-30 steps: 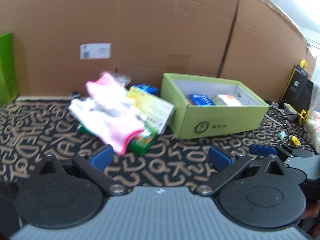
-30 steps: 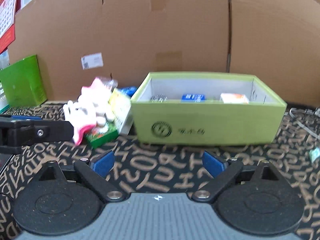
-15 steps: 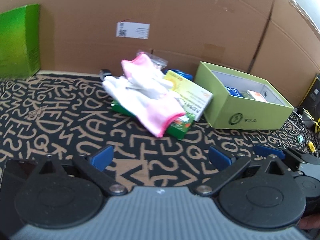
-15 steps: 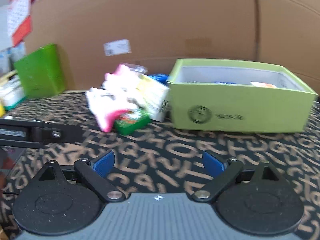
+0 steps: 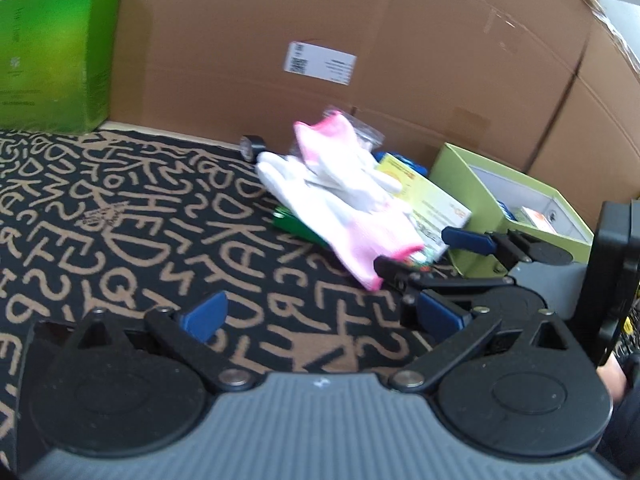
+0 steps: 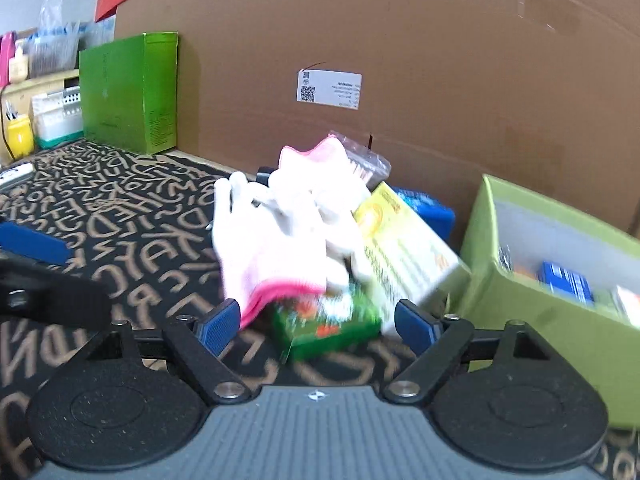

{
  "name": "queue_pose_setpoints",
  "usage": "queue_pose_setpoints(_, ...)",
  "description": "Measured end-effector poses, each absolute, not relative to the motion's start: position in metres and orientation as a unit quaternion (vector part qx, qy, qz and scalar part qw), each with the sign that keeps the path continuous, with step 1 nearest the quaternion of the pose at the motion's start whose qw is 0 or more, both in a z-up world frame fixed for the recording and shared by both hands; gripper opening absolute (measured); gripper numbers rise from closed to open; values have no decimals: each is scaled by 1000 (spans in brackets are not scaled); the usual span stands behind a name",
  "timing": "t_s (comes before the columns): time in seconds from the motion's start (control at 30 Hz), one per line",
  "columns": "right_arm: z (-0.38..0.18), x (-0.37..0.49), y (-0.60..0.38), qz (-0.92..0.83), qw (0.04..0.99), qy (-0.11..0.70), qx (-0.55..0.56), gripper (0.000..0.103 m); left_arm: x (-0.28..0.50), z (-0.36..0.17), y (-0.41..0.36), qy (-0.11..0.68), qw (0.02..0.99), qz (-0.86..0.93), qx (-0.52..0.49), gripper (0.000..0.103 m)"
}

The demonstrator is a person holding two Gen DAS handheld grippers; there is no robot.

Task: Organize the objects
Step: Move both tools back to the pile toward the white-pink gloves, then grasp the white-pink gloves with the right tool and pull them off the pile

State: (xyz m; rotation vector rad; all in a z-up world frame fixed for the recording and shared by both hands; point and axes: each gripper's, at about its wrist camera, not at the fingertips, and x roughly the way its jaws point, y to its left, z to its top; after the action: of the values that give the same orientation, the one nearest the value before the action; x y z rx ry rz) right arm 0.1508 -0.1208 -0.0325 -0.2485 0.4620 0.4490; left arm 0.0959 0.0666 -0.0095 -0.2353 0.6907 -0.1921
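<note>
A pile lies on the letter-patterned mat: white gloves with pink cuffs [image 5: 344,200] [image 6: 272,248] drape over a green packet [image 6: 328,320] and a yellow-green carton [image 5: 432,208] [image 6: 404,256]. My right gripper [image 6: 316,326] [image 5: 430,254] is at the pile's near edge, its jaws closing. The green packet and a pink cuff lie between its pads, which do not press on them. My left gripper [image 5: 322,316] [image 6: 40,268] hovers open over bare mat, left of the pile, with nothing between its fingers.
An open light-green box [image 5: 480,200] [image 6: 532,320] holding small packets stands right of the pile. A cardboard wall [image 5: 360,40] runs behind. A tall green box [image 5: 56,56] [image 6: 128,92] stands far left, and a black tape roll [image 5: 250,147] lies behind the gloves.
The right gripper has moved forward and left up to the pile, and its jaws have narrowed a little. The left gripper has swung left, so the pile now sits to its right.
</note>
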Motion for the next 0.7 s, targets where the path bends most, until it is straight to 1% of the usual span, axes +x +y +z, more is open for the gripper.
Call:
queue_pose_setpoints(0.03,-31,156,-118,226,941,222,-120,88,98,-9,70,338,929,-90,-119,103)
queue_pose_setpoints(0.1,-30,165,-113,233,941,218,-115,83,103,-9,76,341,926,-88,-133,103)
queue_pose_setpoints(0.13,-30,168,-109,236,940,218,-118,70,105,-10,78,342,925,-89,-139,103)
queue_pose_setpoints(0.17,-31,171,-105,237,937,225,-126,37,106,-10,79,343,924,-90,-143,103)
queue_pose_setpoints(0.2,-32,172,-101,241,931,239,-133,25,107,-10,80,344,923,-91,-145,103)
queue_pose_setpoints(0.27,-30,161,-102,248,931,236,-124,14,108,-11,79,344,923,-93,-144,103)
queue_pose_setpoints(0.37,-29,132,-108,241,933,227,-138,14,111,-12,74,347,922,-101,-142,103)
queue_pose_setpoints(0.47,-32,100,-127,241,932,236,-133,14,116,-13,64,350,920,-111,-136,103)
queue_pose_setpoints(0.7,-37,30,-178,221,934,269,-77,14,144,-13,35,357,921,-124,-99,103)
